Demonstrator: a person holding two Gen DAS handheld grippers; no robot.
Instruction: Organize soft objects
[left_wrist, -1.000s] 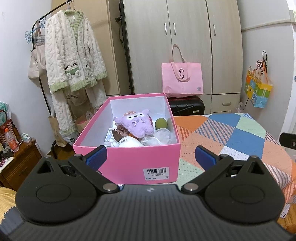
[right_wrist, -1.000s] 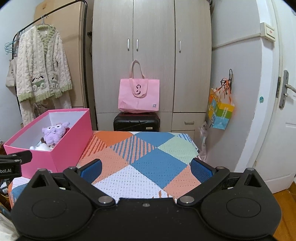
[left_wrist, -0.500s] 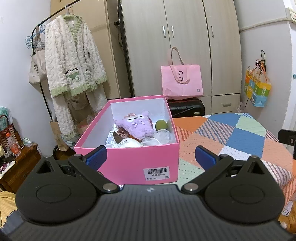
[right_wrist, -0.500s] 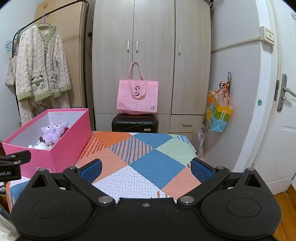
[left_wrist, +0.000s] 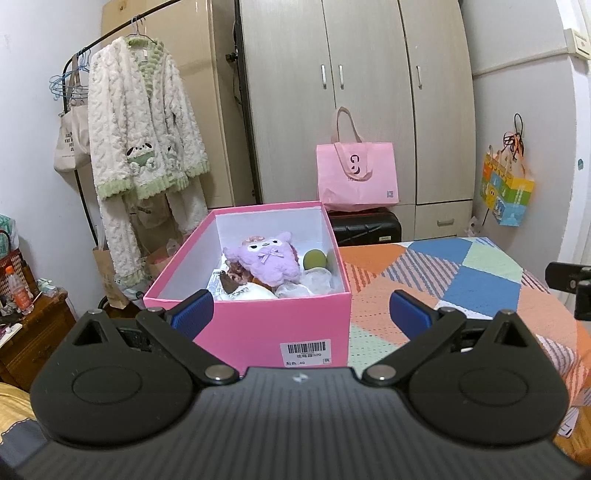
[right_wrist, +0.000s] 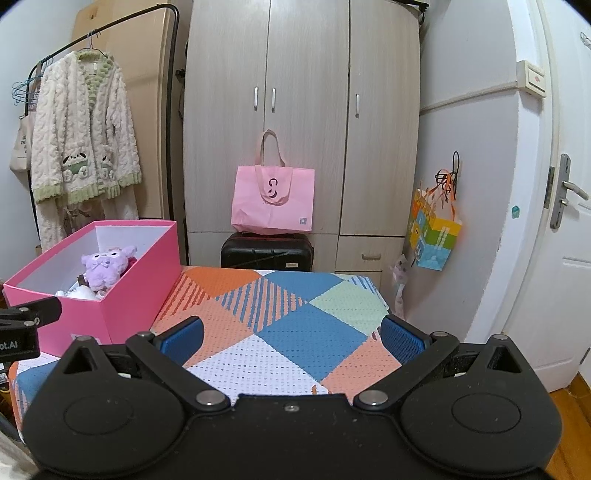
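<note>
We hold our left claw (left_wrist: 301, 308) and right claw (right_wrist: 291, 334) wide and empty above the patchwork-covered counter (right_wrist: 310, 332). Beyond, the pink shoebox (left_wrist: 258, 325) holds the purple plush (left_wrist: 264, 258) and other soft pieces. We judge packing nearly done; next, find any stray.

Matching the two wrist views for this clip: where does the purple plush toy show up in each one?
Left wrist: the purple plush toy lies inside the pink box, near picture centre, between the open left gripper fingers.
Right wrist: the same toy sits far left, mid-height, in the box, outside the open right gripper.
Shared landmark: the pink tote bag against the wardrobe.
</note>
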